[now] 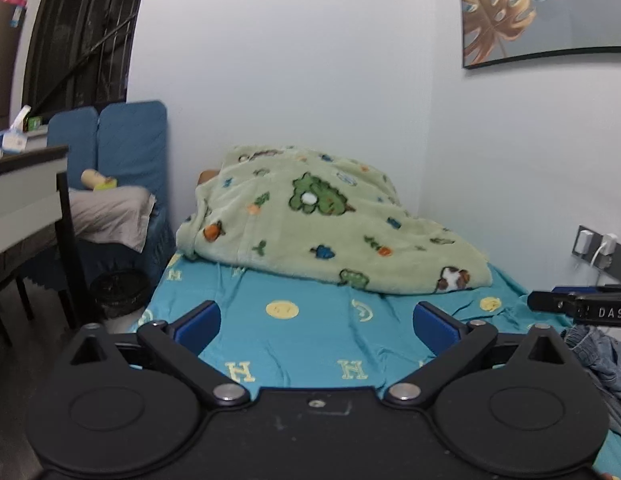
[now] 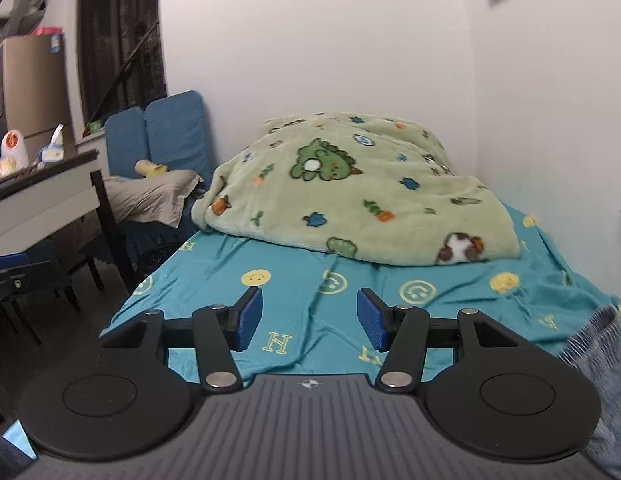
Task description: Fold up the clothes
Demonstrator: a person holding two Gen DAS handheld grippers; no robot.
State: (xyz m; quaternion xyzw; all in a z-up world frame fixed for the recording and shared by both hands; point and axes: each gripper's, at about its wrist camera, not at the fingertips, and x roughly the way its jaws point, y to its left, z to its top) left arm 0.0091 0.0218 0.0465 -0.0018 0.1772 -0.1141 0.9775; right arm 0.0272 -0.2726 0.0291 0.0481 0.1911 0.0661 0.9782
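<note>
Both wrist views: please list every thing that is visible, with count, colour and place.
bed sheet: one, teal with yellow faces and letters, covering the bed.
fleece blanket: one, pale green with animal prints, heaped at the far end of the bed.
denim garment: one, grey-blue, crumpled on the bed's right edge.
blue cushions: two, upright against the wall, left of the bed.
framed picture: one, gold leaf on grey, upper right wall.
desk: one, white with dark legs, far left.
left gripper: one, black, blue pads, open, empty.
right gripper: one, black, blue pads, open, empty.
</note>
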